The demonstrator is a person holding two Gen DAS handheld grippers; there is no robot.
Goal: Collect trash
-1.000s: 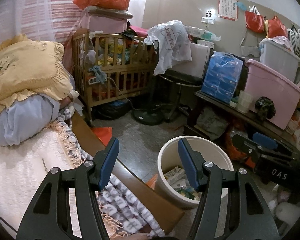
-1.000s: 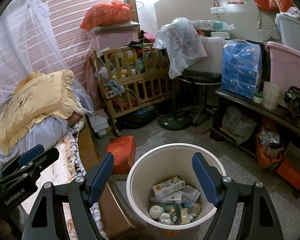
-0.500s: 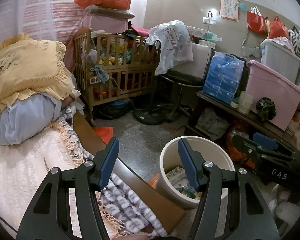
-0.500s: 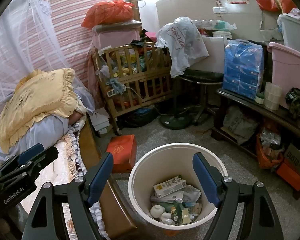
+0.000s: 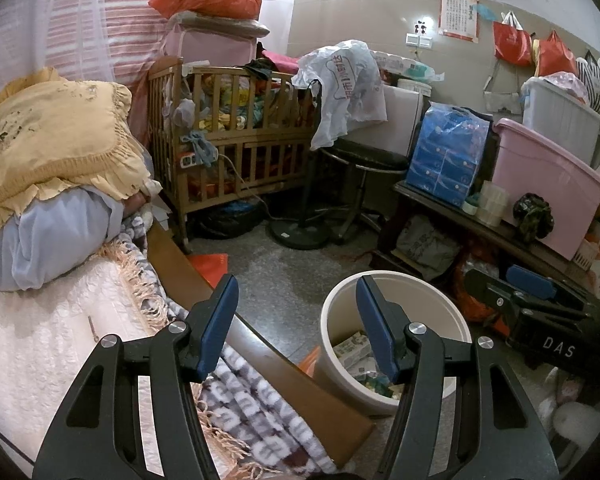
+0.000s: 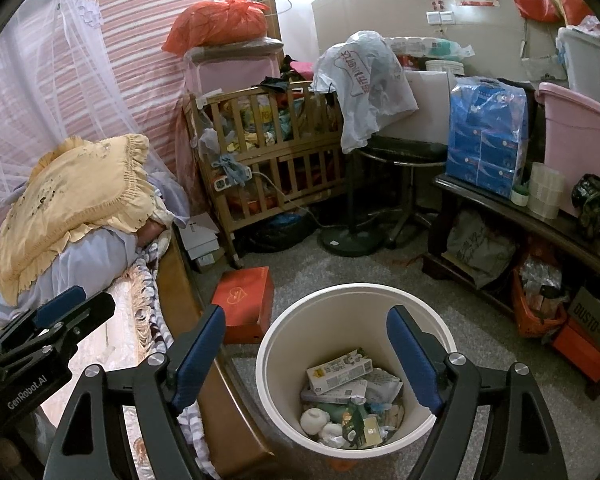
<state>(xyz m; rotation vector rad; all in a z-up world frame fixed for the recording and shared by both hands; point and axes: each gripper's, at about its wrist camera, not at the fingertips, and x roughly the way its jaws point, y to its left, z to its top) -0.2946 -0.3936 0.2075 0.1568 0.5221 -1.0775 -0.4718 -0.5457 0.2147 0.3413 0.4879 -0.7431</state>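
On the left we see the bed with the yellow pillow, and no loose trash shows on it. Our left gripper hangs over the bed edge, jaws apart and empty. To its right, the white bin stands on the floor, already holding cartons and wrappers. Our right gripper hovers above it, jaws wide, holding nothing. We judge a drop is finished; next we must find another piece.
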